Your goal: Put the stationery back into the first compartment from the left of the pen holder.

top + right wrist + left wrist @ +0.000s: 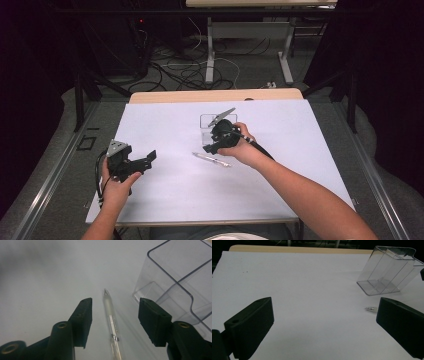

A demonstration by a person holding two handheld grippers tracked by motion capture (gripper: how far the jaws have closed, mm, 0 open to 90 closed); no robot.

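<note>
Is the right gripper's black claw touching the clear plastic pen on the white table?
Apart. In the right gripper view the right gripper straddles the clear plastic pen, with bare white table showing on each side between pen and jaw.

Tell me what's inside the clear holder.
Nothing shows inside the clear holder: through its walls the compartments look empty in both gripper views. The pen lies outside it on the white sheet. In the high view the right gripper covers part of it.

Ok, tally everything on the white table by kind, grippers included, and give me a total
Clear plastic holder: 1
Pen: 1
Handheld grippers: 2, left gripper and right gripper, both with fingers apart
Total: 4
</note>
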